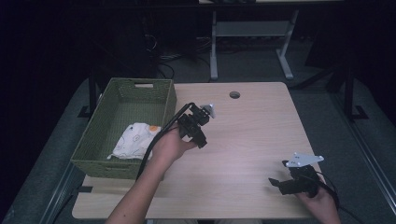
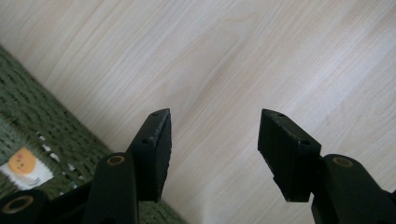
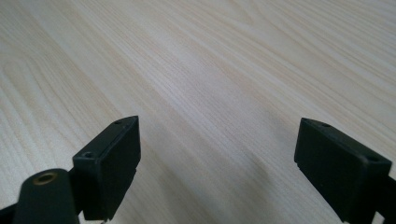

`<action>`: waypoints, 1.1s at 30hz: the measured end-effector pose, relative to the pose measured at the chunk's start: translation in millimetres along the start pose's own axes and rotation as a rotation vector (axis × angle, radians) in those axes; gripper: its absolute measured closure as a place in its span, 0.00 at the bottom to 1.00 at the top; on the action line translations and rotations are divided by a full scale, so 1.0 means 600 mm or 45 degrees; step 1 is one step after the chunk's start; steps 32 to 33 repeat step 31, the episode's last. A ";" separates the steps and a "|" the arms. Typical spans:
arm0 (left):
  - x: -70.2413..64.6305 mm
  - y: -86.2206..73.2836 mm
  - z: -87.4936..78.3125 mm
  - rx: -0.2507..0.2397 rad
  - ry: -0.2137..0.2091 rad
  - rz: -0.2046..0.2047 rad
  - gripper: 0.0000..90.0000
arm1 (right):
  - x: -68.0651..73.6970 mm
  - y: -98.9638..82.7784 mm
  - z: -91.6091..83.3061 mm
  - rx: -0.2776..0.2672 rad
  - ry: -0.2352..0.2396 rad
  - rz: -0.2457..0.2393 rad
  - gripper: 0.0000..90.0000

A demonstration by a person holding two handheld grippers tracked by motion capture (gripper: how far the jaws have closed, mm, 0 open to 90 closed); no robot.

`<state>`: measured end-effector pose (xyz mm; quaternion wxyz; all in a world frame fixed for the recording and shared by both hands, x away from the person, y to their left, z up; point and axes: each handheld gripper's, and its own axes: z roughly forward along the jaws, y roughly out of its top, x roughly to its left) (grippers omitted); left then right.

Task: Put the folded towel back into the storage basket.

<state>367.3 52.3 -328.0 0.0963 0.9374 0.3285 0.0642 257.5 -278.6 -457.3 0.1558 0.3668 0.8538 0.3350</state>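
Note:
A green woven basket (image 1: 103, 164) stands on the left side of the light wooden table (image 1: 247, 135). Inside it lies a white printed cloth (image 1: 132, 140) with an orange patch. My left gripper (image 1: 200, 139) hangs over the table just right of the basket, tilted down, open, with bare wood between its jaws (image 2: 215, 116). The left gripper view catches the basket (image 2: 28, 116) and the cloth (image 2: 23, 167) at its lower left. My right gripper (image 1: 279, 173) rests low near the front right corner, open wide over bare wood (image 3: 219, 122).
A round cable hole (image 1: 234, 94) sits near the table's far edge. Beyond the table stand the white legs of another desk (image 1: 214, 51) and a dark floor. Black cables trail from both grippers along the forearms.

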 end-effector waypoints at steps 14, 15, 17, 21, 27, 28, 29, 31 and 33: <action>-0.028 0.018 0.022 0.011 -0.035 0.044 0.49 | -0.002 -0.001 0.001 -0.005 0.001 0.000 0.16; -0.030 0.019 0.024 0.009 -0.036 0.050 0.49 | -0.002 -0.001 0.001 -0.003 -0.002 -0.003 0.16; -0.035 0.021 0.027 0.008 -0.042 0.052 0.49 | -0.001 0.000 0.001 -0.001 0.002 -0.003 0.16; -0.044 0.024 0.032 0.008 -0.034 0.074 0.49 | -0.002 -0.001 0.000 -0.001 -0.002 -0.004 0.16; -0.060 0.025 0.047 0.020 -0.063 0.091 0.49 | -0.001 0.000 0.000 0.000 -0.002 -0.010 0.16; -0.060 0.025 0.047 0.020 -0.063 0.091 0.49 | -0.001 0.000 0.000 0.000 -0.002 -0.010 0.16; -0.062 0.023 0.051 0.021 -0.066 0.092 0.49 | 0.000 0.000 0.001 0.003 -0.002 -0.005 0.16; -0.063 0.022 0.052 0.020 -0.067 0.094 0.49 | 0.001 0.001 0.001 0.001 -0.002 -0.005 0.16; -0.063 0.022 0.052 0.020 -0.067 0.094 0.49 | 0.001 0.001 0.001 0.001 -0.002 -0.005 0.16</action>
